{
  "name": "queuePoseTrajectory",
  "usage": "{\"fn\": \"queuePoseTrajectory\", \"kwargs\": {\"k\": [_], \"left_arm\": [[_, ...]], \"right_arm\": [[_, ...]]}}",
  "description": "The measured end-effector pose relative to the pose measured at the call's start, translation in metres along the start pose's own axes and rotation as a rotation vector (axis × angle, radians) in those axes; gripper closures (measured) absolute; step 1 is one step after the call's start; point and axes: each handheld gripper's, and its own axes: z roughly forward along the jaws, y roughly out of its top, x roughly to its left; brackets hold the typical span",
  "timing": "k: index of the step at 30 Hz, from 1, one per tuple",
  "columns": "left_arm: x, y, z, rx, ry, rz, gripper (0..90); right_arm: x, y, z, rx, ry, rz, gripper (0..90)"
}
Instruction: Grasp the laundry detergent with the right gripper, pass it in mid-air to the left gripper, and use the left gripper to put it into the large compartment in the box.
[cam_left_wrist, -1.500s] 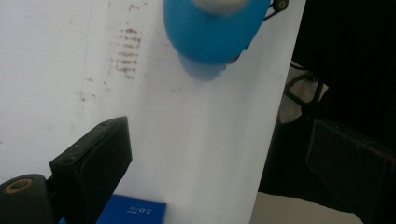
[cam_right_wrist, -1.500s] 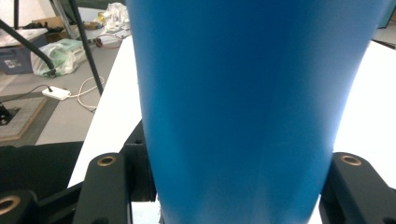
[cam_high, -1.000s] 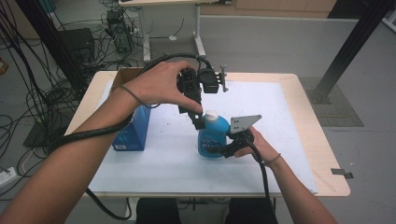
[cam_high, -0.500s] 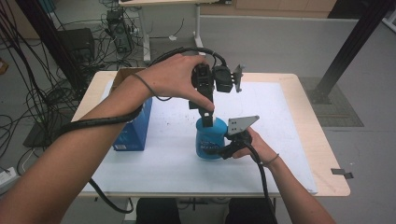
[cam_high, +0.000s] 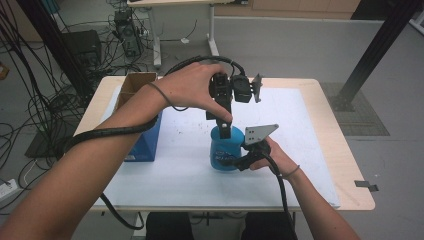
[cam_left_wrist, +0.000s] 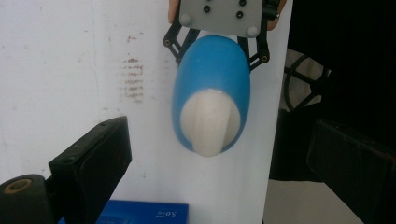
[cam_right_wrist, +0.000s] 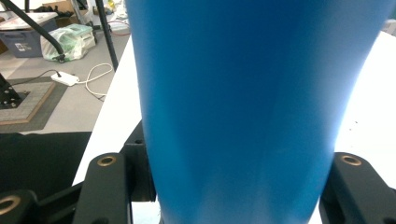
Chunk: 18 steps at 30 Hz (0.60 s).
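High view — a blue bottle (cam_high: 225, 150) stands upright on the white mat (cam_high: 185, 165) of the table (cam_high: 345, 150), right of centre. The right gripper (cam_high: 235, 161) clamps the bottle's lower body from the side, its grey plate (cam_high: 259, 134) level with the bottle's shoulder. The left gripper (cam_high: 226, 127) points down over the bottle's top. A blue box (cam_high: 145, 145) lies at the mat's left edge, a cardboard box (cam_high: 134, 85) behind it.

Left gripper view — looking straight down on the bottle (cam_left_wrist: 211, 88) and its white cap (cam_left_wrist: 210, 121). The two black jaws stand wide apart, one at each lower corner, the cap between them but touched by neither: this gripper is open. The right gripper's grey plate (cam_left_wrist: 219, 16) and linkage flank the far side of the bottle. A corner of the blue box (cam_left_wrist: 140, 213) shows at the bottom edge.

Right gripper view — the bottle's blue wall (cam_right_wrist: 243, 107) sits tight between the two jaws, both pressed against it: closed on the bottle.
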Motion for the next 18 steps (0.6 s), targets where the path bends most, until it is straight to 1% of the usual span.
{"fn": "queuePoseTrajectory", "kwargs": {"k": [9,12,17,18], "left_arm": [[0.0002,-0.0017,0.0001,-0.006,0.008,-0.007,6.8],[0.0017,-0.003,0.0008,-0.009,0.003,-0.012,6.7],[0.0027,-0.0045,0.0018,-0.015,-0.004,-0.01,6.7],[0.0026,-0.005,0.0022,-0.017,-0.004,-0.016,6.7]], "right_arm": [[0.0003,0.0004,0.0008,-0.002,0.003,-0.001,41.5],[0.0008,0.0006,0.0009,-0.002,0.002,-0.003,41.5],[0.0011,0.0002,0.0001,-0.004,0.002,-0.002,41.5],[0.0011,0.0002,0.0001,-0.004,0.002,-0.002,41.5]]}}
